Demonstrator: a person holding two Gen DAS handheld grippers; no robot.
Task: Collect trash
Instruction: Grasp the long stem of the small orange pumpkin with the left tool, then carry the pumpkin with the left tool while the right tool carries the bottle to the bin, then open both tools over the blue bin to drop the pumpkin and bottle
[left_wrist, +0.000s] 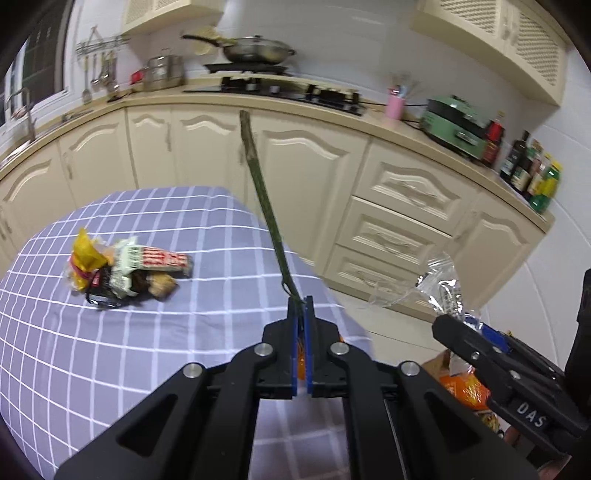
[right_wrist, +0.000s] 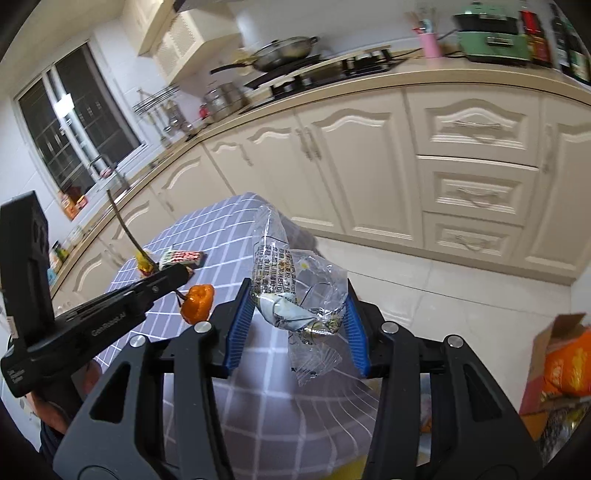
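My left gripper (left_wrist: 303, 306) is shut on a long thin green stalk (left_wrist: 264, 199) that sticks up and away; an orange crumpled piece (right_wrist: 197, 302) hangs below its fingers. My right gripper (right_wrist: 299, 295) is shut on a crumpled clear plastic wrapper (right_wrist: 295, 288), held above the table edge; it also shows in the left wrist view (left_wrist: 439, 284). A pile of wrappers and scraps (left_wrist: 122, 269) lies on the purple checked tablecloth (left_wrist: 110, 350), to the left of the left gripper.
A cardboard box holding orange packaging (right_wrist: 557, 365) stands on the floor at the right. Cream kitchen cabinets (left_wrist: 295, 166) with a stove and wok (left_wrist: 255, 50) run behind the table. White floor tiles (right_wrist: 461, 295) lie between table and cabinets.
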